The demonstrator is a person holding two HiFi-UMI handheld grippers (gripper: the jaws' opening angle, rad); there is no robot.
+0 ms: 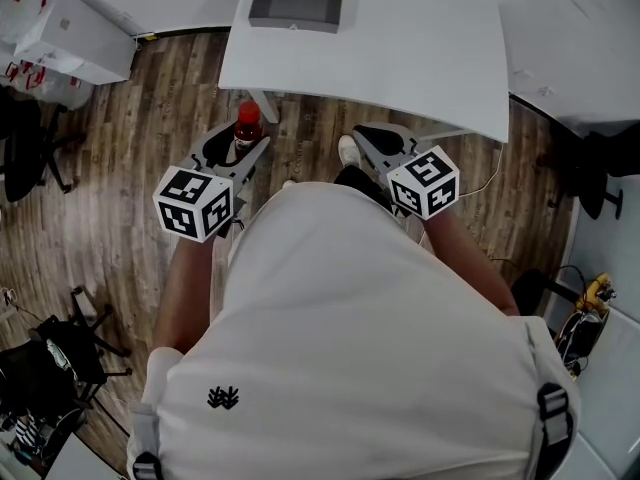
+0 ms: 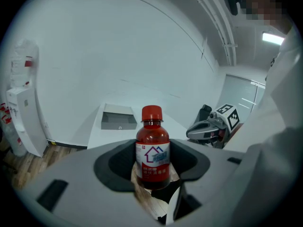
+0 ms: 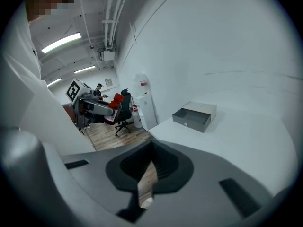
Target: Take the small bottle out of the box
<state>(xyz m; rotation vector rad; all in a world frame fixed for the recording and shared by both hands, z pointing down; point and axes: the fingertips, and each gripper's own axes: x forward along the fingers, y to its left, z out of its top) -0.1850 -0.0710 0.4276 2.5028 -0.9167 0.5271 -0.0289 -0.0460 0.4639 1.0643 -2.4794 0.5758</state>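
Observation:
A small dark-red bottle point(image 2: 152, 152) with a red cap and a white label stands upright between the pads of my left gripper point(image 2: 152, 169), which is shut on it. In the head view the bottle point(image 1: 247, 125) is held over the wooden floor, just short of the white table's near edge. The grey open box point(image 1: 296, 6) sits on the table's far side, and shows with nothing visible in it in both gripper views point(image 2: 118, 117) point(image 3: 195, 116). My right gripper point(image 3: 150, 167) is shut with nothing in it, held beside the left one near the table edge point(image 1: 372, 148).
The white table point(image 1: 400, 58) fills the space ahead. A white cabinet point(image 1: 70, 33) stands at the left, and office chairs point(image 1: 30, 143) and other gear stand around on the wooden floor point(image 1: 130, 168). A white wall runs behind the table.

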